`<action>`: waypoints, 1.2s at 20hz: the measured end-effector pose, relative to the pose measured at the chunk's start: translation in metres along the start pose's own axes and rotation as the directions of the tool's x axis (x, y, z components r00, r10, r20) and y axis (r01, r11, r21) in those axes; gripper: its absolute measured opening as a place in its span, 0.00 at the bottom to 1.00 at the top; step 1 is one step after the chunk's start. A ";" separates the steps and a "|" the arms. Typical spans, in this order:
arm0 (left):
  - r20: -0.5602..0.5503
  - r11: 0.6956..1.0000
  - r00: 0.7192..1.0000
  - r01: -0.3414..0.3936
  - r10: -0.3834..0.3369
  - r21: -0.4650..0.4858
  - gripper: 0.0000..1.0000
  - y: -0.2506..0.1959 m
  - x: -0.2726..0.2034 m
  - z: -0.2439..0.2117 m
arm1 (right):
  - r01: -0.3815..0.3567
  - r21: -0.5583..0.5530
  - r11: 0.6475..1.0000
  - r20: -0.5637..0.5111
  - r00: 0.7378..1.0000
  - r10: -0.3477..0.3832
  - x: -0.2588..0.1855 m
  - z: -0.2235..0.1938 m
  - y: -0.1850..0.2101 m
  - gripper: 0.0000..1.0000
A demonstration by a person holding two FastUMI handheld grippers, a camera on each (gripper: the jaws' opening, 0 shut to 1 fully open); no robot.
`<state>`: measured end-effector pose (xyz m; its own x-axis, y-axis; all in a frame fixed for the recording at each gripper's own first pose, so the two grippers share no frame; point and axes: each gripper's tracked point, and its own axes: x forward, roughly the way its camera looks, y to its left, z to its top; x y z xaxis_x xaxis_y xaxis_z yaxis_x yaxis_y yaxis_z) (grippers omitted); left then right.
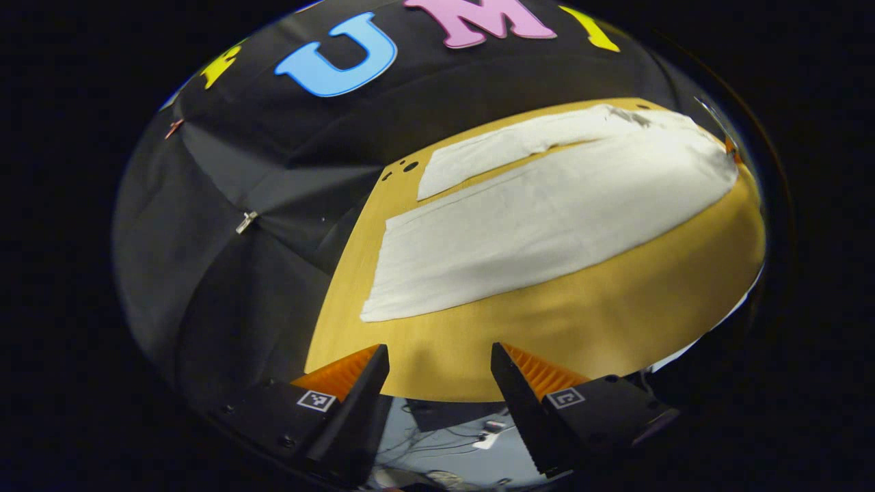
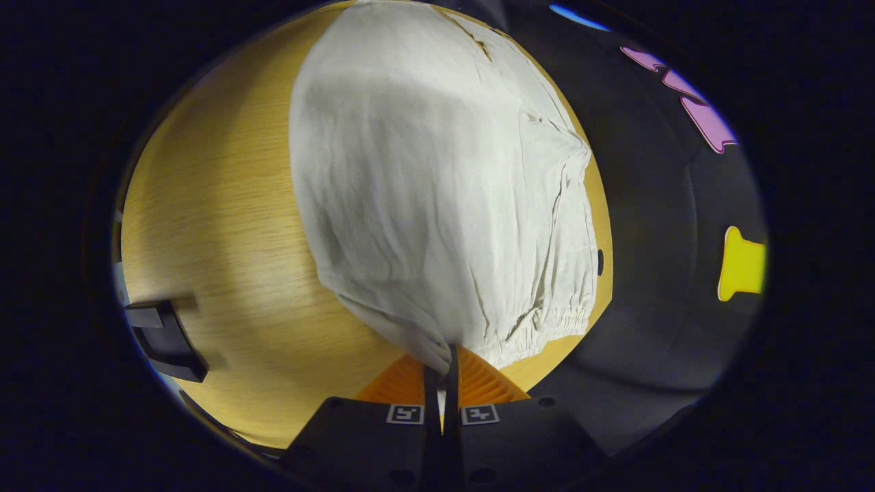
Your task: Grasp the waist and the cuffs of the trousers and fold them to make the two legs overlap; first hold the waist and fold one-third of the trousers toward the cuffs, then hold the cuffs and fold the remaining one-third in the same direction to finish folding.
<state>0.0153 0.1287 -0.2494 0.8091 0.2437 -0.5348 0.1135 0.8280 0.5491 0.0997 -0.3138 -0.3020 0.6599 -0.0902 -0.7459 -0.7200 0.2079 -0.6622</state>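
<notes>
1. Across the wooden table (image 1: 615, 321) lie the pale trousers (image 1: 547, 212), spread flat; in the left gripper view the two legs run toward the left, one nearer and wider, one farther and narrower, with a thin strip of bare wood between them.
2. Both cuffs end short of the table's left edge, the nearer cuff (image 1: 383, 273) just ahead of the left gripper (image 1: 439, 359) and apart from it.
3. At the right of that view the legs join into the rumpled upper part of the garment.
4. Seen in the right gripper view, the gathered, elasticated waist (image 2: 547, 328) lies near the table's edge, creased and slightly bunched, with the cloth stretching away across the wood.
5. Down at the bottom of that view the right gripper (image 2: 443, 372) has its two fingers pressed together on a pinch of the waist's corner, the fabric rising in a small fold where it is held.
6. Its counterpart, the left gripper, stands with fingers spread wide and nothing between them, hovering over bare wood at the table's near edge.
7. Far left in the right gripper view, a dark object (image 2: 164, 338) juts over the table's edge; what it is cannot be told.
8. Behind the table hangs the black cloth wall (image 1: 273, 205).
</notes>
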 end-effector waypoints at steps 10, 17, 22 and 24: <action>-0.049 0.913 0.997 0.081 -0.067 0.400 0.95 0.073 0.101 -0.016 | -0.004 -0.015 1.000 -0.062 0.998 0.003 0.000 0.000 0.000 0.05; -0.083 0.778 0.976 0.210 -0.200 0.592 0.90 0.083 0.154 0.004 | 0.016 -0.036 0.999 -0.085 0.996 -0.019 0.001 0.000 -0.001 0.05; -0.188 0.611 0.925 0.361 -0.330 0.705 0.78 0.072 0.168 0.017 | 0.020 -0.016 1.000 -0.096 0.995 -0.022 0.001 0.000 -0.002 0.05; -0.233 0.560 0.904 0.408 -0.358 0.721 0.69 0.069 0.171 0.017 | 0.022 -0.014 1.000 -0.100 0.995 -0.023 0.001 0.000 -0.002 0.05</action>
<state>0.1712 0.2189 -0.2926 0.5561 0.0414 -0.8301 0.8096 0.1989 0.5522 0.1016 -0.3144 -0.3015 0.6516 -0.1918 -0.7339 -0.7083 0.1927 -0.6792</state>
